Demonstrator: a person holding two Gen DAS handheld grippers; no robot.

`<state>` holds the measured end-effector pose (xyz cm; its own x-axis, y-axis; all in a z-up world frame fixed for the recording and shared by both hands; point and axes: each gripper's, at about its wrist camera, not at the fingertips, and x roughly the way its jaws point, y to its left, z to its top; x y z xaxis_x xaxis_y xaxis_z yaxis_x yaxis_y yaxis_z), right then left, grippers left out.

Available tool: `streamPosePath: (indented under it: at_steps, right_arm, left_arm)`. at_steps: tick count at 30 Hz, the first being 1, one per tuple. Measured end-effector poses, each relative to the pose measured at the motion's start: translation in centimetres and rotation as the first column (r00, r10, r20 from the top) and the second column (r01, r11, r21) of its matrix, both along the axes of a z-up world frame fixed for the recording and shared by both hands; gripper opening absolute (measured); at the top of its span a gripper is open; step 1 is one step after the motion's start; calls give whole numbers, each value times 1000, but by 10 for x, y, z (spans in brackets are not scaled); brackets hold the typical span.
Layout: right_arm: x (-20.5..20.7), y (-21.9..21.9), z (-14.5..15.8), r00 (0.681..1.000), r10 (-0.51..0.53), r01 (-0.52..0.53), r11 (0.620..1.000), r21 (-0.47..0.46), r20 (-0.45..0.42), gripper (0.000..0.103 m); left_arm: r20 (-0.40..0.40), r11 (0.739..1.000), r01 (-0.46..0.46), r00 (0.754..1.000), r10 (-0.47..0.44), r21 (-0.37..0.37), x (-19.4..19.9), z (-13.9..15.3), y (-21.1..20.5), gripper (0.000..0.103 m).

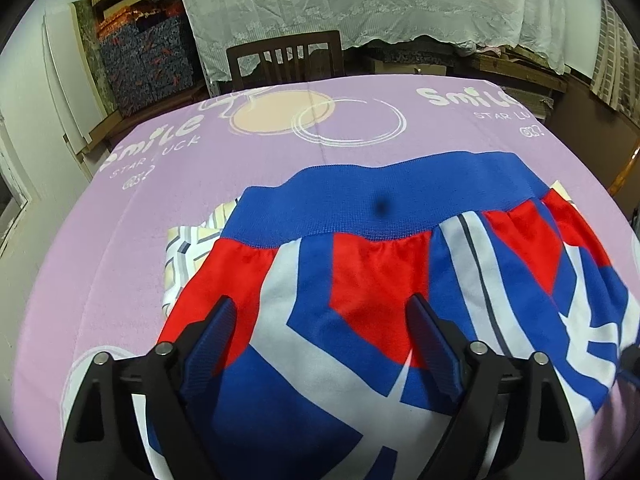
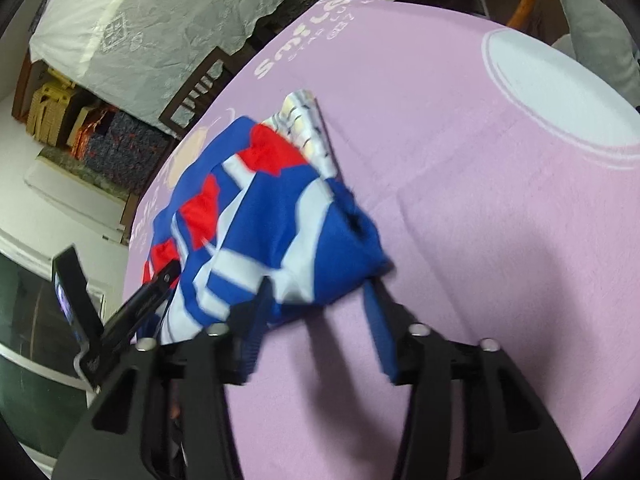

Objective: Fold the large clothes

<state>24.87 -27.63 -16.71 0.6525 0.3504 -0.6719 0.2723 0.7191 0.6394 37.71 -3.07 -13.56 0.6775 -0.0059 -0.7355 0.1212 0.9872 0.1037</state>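
Observation:
A blue, red and white garment (image 1: 360,280) with a blue ribbed band (image 1: 380,204) lies spread on the lilac-covered table (image 1: 120,240). My left gripper (image 1: 322,314) hovers just over its near part, jaws wide apart, with nothing between the pads. In the right wrist view the same garment (image 2: 256,216) is bunched. Its near blue edge lies between the fingertips of my right gripper (image 2: 316,290), which stands open with the pads apart. The left gripper's black body (image 2: 136,308) shows at the garment's left side.
A folded pale cloth with a grey and beige pattern (image 1: 192,248) lies partly under the garment. A dark wooden chair (image 1: 284,58) stands behind the table's far edge, before a white lace drape (image 1: 360,0). Boxes (image 1: 144,60) are stacked at the back left.

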Motion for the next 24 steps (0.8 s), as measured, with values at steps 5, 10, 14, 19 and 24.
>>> streamPosePath:
  at_steps: [5, 10, 14, 19, 24]
  right_arm:
    - [1, -11, 3, 999, -17, 16, 1000, 27, 47, 10]
    - [3, -19, -12, 1000, -22, 22, 998, 59, -3, 9]
    - [-7, -17, -2, 999, -30, 29, 999, 36, 15, 30]
    - [-14, -14, -3, 997, -76, 72, 993, 95, 31, 52]
    - [4, -12, -5, 985, -162, 157, 983, 100, 52, 53]
  left_arm:
    - [-4, 1000, -1, 1000, 1, -8, 3, 0, 2, 94]
    - [-5, 1000, -5, 1000, 5, -6, 2, 0, 2, 96]
    - [-19, 1000, 0, 1000, 0, -15, 2, 4, 4, 94]
    - [-11, 997, 7, 1000, -8, -81, 1, 20, 8, 93]
    - [-32, 995, 2, 999, -6, -98, 15, 21, -5, 89]
